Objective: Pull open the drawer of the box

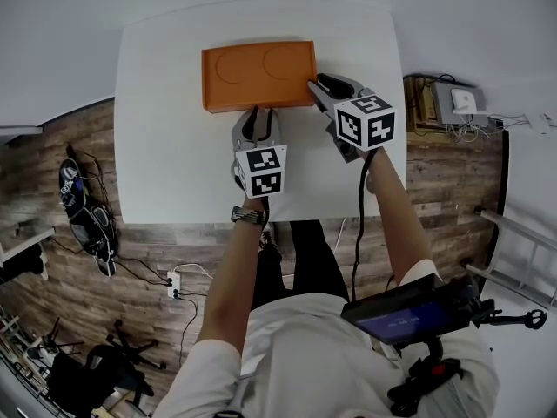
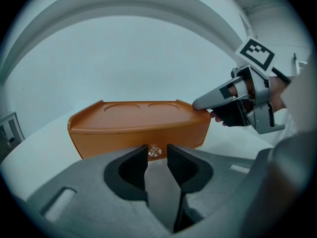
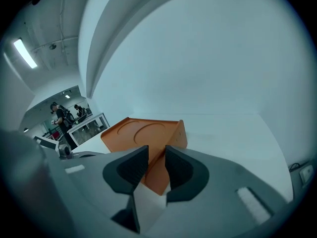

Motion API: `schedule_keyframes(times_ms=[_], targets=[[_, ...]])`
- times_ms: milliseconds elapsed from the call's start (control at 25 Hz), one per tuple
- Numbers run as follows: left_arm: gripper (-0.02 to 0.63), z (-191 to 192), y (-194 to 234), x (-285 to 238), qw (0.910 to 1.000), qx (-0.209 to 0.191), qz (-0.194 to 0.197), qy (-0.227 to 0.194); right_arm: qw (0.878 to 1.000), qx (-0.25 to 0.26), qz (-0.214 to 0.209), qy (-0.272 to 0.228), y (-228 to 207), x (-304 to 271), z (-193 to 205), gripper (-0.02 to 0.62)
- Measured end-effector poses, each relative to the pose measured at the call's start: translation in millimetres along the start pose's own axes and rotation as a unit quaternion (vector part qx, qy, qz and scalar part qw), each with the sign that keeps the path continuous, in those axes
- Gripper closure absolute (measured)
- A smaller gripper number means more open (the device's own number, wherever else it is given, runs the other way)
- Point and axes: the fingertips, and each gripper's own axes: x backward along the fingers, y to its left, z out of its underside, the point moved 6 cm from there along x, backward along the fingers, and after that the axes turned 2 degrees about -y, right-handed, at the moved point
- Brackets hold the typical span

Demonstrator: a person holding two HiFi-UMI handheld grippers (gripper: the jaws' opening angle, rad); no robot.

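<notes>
White worktop [image 1: 165,146], bare apart from one thing, carries the orange box [image 1: 258,74] at its far middle, long front face turned toward you. Its drawer [image 2: 114,140] looks fully shut, the front flush with the body, and a small clear knob [image 2: 154,151] sits at the middle of the lower edge. Your left claw [image 1: 258,116] is lined up square on that face and tilted slightly down, so a straight pull back toward you should slide the drawer out. Its jaws stand a little apart with the knob between the tips; the pads do not look clamped on it yet, so close them before you pull. Your right claw [image 3: 156,157] is at the box's right front corner, jaws parted and gripping nothing, with the corner edge showing in the gap between them. From the left gripper view, one jaw tip rests on the top of that corner, most likely to pin the light box so it does not slide along with the drawer. Beyond the worktop's edges lies a wood-plank floor [image 1: 52,146].
</notes>
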Motion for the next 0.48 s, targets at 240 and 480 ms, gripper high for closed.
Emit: schedule_keyframes(times_ms=[240,480], targets=[[0.503,-1.1,-0.6,-0.1,0.9999,0.0,-0.012,0.004,1.0,-0.009,0.004,-0.007,-0.8,1.0,1.1,0.486],[0.531,-0.7,0.0,-1.1,0.9999,0.005,-0.012,0.01,1.0,-0.006,0.006,-0.01,-1.5,1.2,2.2,0.486]])
